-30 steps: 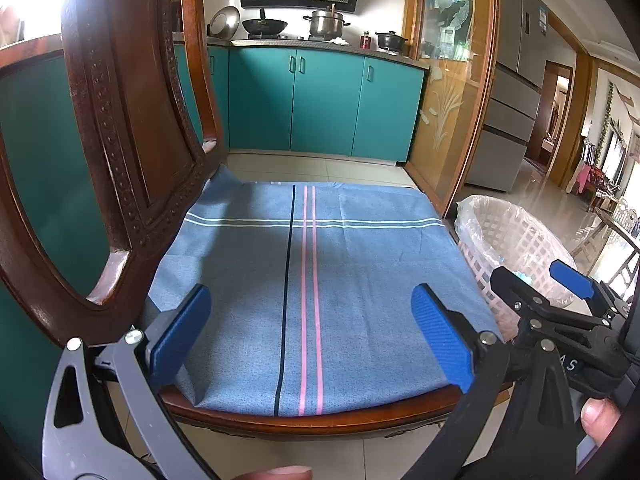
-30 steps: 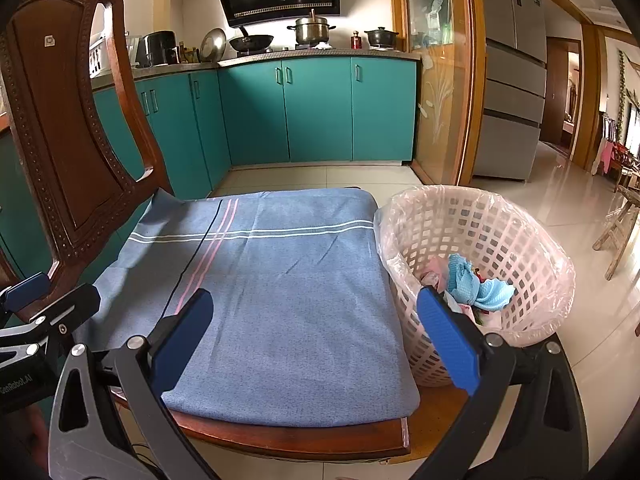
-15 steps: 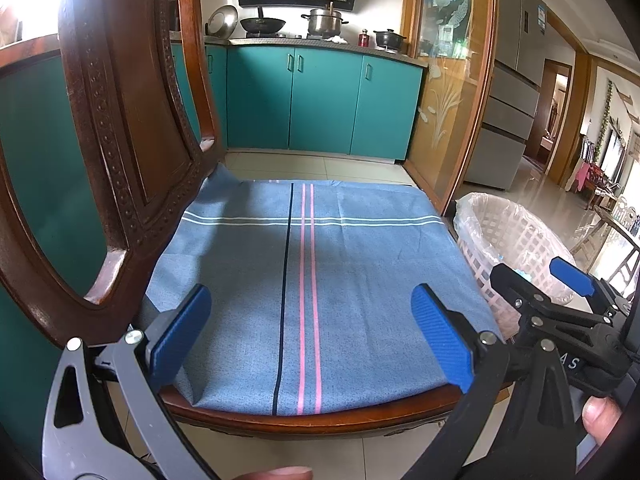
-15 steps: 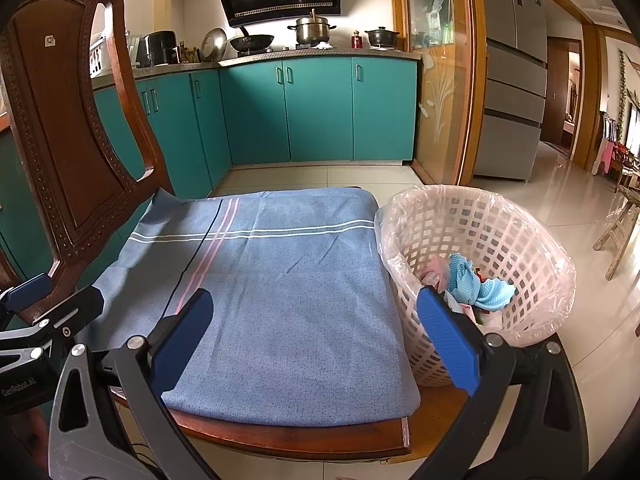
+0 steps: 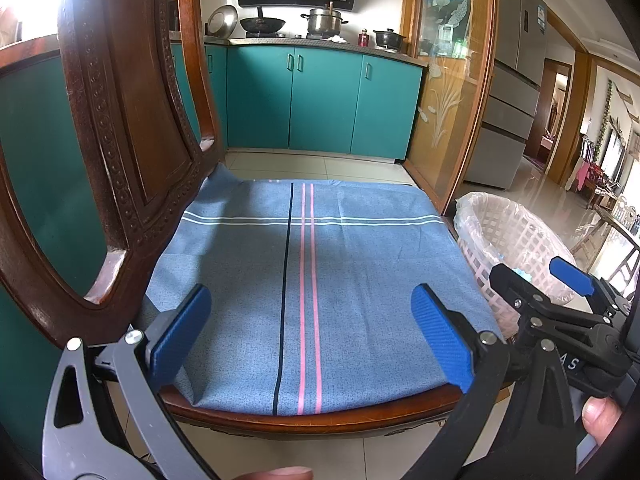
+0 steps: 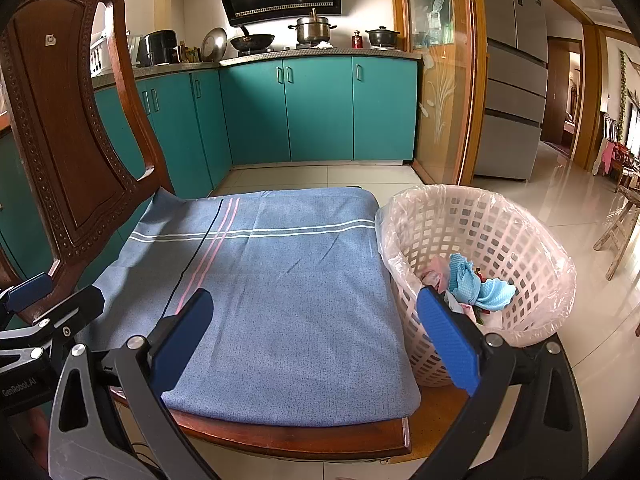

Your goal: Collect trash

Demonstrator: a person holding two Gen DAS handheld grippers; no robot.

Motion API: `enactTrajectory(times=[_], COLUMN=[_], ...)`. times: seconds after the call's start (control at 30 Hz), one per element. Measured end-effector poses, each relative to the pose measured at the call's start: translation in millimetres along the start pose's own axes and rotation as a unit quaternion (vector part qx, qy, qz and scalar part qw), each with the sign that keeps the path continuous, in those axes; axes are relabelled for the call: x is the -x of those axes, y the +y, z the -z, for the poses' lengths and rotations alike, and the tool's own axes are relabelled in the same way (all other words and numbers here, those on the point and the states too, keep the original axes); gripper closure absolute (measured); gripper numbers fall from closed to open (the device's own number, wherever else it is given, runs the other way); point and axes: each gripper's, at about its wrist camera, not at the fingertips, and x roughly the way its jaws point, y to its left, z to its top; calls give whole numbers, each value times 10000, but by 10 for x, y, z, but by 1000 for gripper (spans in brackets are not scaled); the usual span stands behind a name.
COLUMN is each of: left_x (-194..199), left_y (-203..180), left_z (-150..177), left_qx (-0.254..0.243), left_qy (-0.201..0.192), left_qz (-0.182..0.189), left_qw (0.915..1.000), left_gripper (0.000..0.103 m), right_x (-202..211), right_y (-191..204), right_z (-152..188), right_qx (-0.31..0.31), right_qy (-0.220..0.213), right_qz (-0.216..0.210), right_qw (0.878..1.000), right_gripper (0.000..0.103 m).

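Both grippers held level at the chair's front edge, side by side, cameras facing across the seat. Left gripper (image 5: pixel 310 330): jaws spread wide, nothing between them. Right gripper (image 6: pixel 316 336): jaws likewise spread, empty. Probably a rest stance, with no pick in hand.

Cloth (image 5: pixel 312 264) spread flat over the chair (image 6: pixel 72 120) seat, bare of litter in both views. Basket (image 6: pixel 532 248), lined with a clear bag, set just beside the seat's right edge, within easy reach of the right gripper, presumably for short drops. Trash (image 6: pixel 470 282) lying in the basket bottom: a blue crumpled piece, something pink, a touch of red. Judged: collection finished, or nearly so.

Hidden or unclear:
- Basket contents partly covered by the right gripper's pad; count and kind of items not determinable.
- From the left wrist, basket interior mostly blocked by the right gripper (image 5: pixel 560 300); only a sliver of blue seen.
- Floor under and behind the chair out of view; stray litter there not excluded.
- Chair back cut off at the top from the left wrist; legs unseen.
- Basket's footing not settled: on the floor or raised, cannot tell.
- Fingertips (image 5: pixel 600 420) of a hand at frame edges only.
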Motion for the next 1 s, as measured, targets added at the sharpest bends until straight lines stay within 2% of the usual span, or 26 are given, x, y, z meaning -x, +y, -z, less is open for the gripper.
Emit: enactTrajectory(times=[0.5, 0.73, 1.0], left_x=[7, 42, 6], left_y=[-13, -56, 21], left_z=[7, 17, -7], left_qx=[-25, -74, 88], left_qy=[-8, -124, -66], left_qz=[51, -106, -132], left_qw=[10000, 9998, 9999], left_gripper=[3, 3, 3], right_x=[-1, 3, -2], right_y=[3, 9, 16], right_z=[0, -3, -4], right_qx=[2, 20, 27], right_qy=[1, 5, 14], right_qz=[-1, -17, -24], right_qw=[10000, 10000, 10000], right_gripper=[4, 4, 4])
